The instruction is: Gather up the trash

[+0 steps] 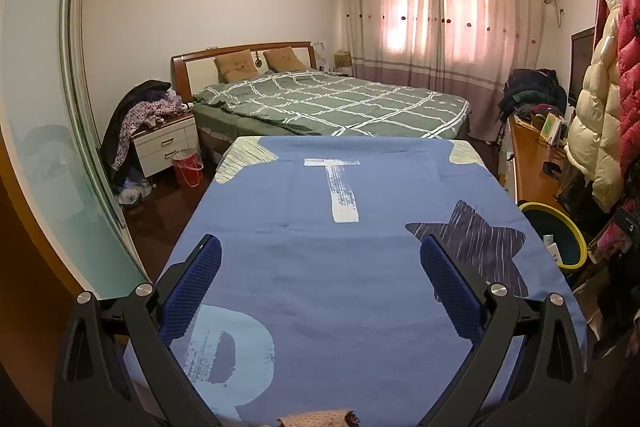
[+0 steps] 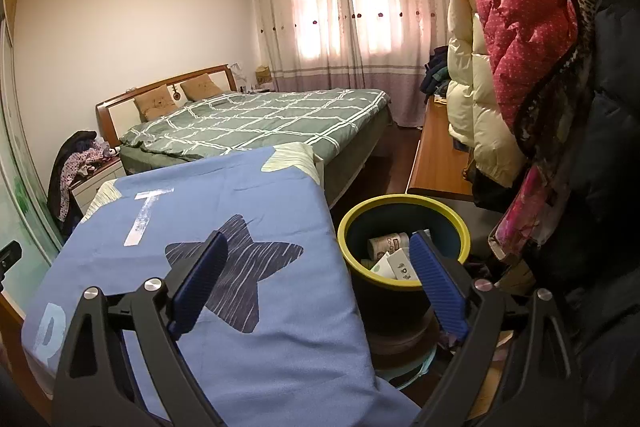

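Several bits of trash [image 2: 394,259], cartons and wrappers, lie in the yellow-rimmed bin [image 2: 400,203] beside the blue-covered surface [image 1: 360,267]. That cover shows no loose trash, so collection looks mostly done, prob. finished here. Left gripper [image 1: 320,291] and right gripper [image 2: 318,283] both hover spread wide w/ nothing between the fingers.

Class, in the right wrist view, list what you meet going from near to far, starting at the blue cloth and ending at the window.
Blue cloth → green checked bed → brown pillows and wooden headboard → pink curtains.
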